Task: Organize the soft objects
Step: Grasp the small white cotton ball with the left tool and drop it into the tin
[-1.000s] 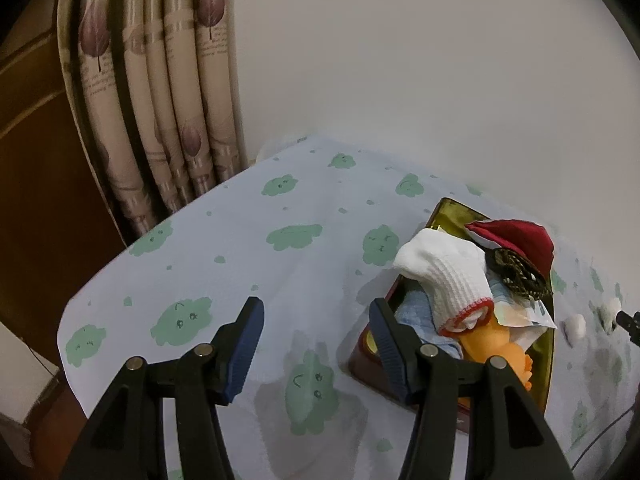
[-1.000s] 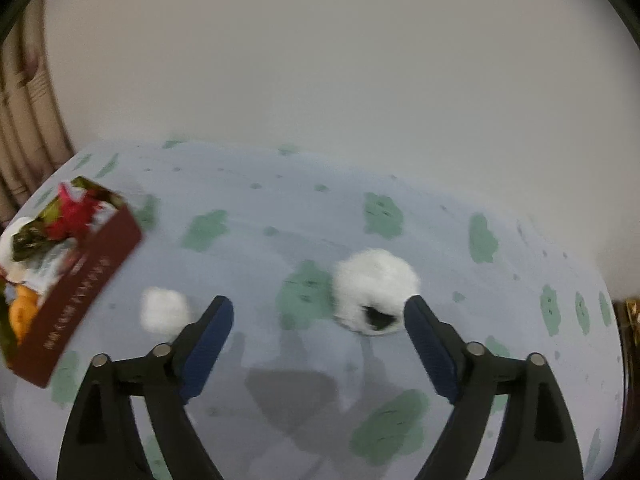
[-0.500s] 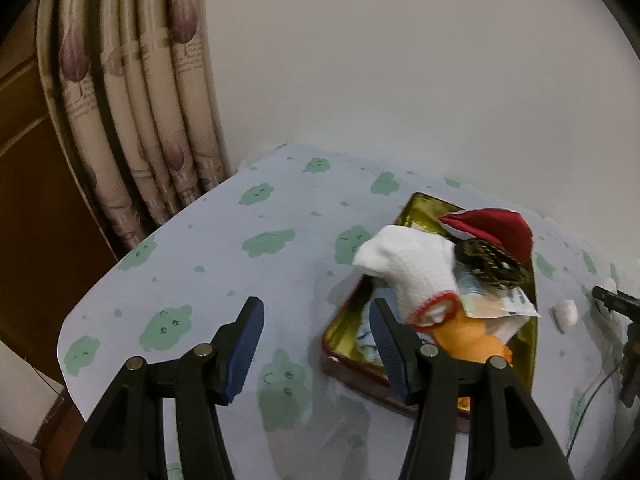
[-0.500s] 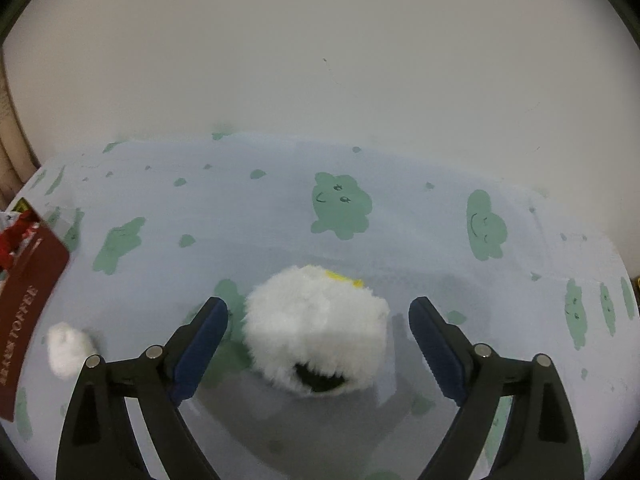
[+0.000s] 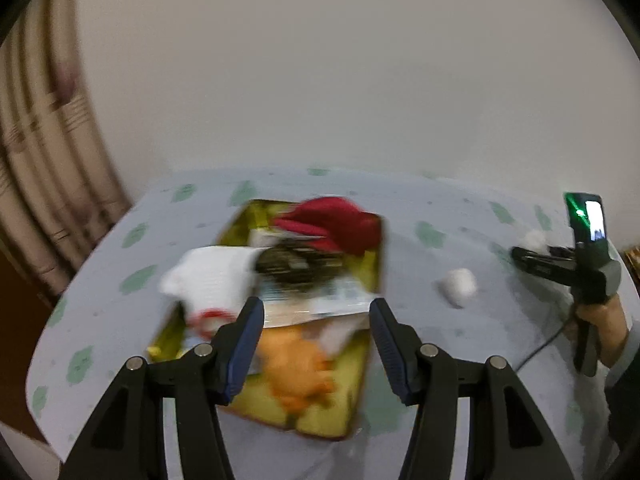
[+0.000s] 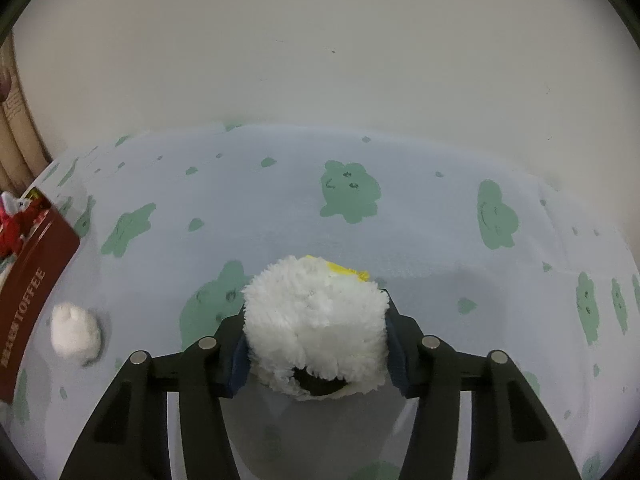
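My right gripper [image 6: 316,344] is shut on a fluffy white plush toy [image 6: 316,316] with a yellow tag, on the tablecloth. A small white cotton ball [image 6: 75,330] lies to its left; it also shows in the left wrist view [image 5: 458,287]. My left gripper [image 5: 316,336] is open and empty, above a gold-lined tin box [image 5: 340,412]. The box holds a white knit glove [image 5: 212,276], a red cap [image 5: 340,224], an orange plush [image 5: 296,368] and a dark item. The box's red side [image 6: 32,280] shows at the left of the right wrist view.
The table has a pale blue cloth with green blobs [image 6: 352,196]. A white wall stands behind it, a curtain [image 5: 44,152] at far left. The right hand-held gripper [image 5: 560,264] with a lit screen shows at the right of the left wrist view.
My right gripper has moved forward and shut on the white plush toy. My left gripper has swung right, over the tin box; its view is blurred by motion.
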{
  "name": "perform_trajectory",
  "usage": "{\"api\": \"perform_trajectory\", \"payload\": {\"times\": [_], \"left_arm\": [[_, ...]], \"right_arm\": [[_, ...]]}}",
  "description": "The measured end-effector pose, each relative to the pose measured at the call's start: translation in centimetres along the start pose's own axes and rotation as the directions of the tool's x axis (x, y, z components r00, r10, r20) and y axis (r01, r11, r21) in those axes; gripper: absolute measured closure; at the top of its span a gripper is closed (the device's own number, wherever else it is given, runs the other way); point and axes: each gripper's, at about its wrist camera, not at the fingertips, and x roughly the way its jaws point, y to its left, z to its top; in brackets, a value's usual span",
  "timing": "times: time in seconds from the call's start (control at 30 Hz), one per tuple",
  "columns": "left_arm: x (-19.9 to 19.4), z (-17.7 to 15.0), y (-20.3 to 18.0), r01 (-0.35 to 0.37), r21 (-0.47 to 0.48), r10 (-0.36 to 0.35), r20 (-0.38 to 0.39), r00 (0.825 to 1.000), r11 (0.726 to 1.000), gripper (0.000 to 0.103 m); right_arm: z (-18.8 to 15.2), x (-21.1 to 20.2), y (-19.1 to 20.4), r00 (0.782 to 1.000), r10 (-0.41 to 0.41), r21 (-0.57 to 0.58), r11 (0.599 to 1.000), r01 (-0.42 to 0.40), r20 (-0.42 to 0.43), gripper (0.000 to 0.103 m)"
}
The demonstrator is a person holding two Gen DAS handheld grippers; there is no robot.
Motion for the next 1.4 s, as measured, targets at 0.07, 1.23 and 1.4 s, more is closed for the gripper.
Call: {"api": "perform_trajectory", "payload": {"times": [0.07,1.23,1.4], "left_arm": [[0.6,0.1,-1.9,0.04,0.026,-0.039,-0.014,0.999,0.999,0.047],[14.2,1.9,-13.8,0.196,0.038,-0.179,-0.268,0.947,0.98,0.047],[15.2,1.5,-13.9,0.201,0.037,-0.18,-0.307,0.935,0.979,0.073]], "right_arm": [[-0.7,-0.6,-0.1,1.0,-0.001,-0.003,1.0,0.001,-0.004,0.052],[-7.4,-6.1,-5.5,1.0,-0.016,0.084,0.996,0.018,-0.022,0.048],[-7.5,-6.1,-5.5,1.0,-0.011,0.085,0.996,0.013,-0.022,0.047]]}}
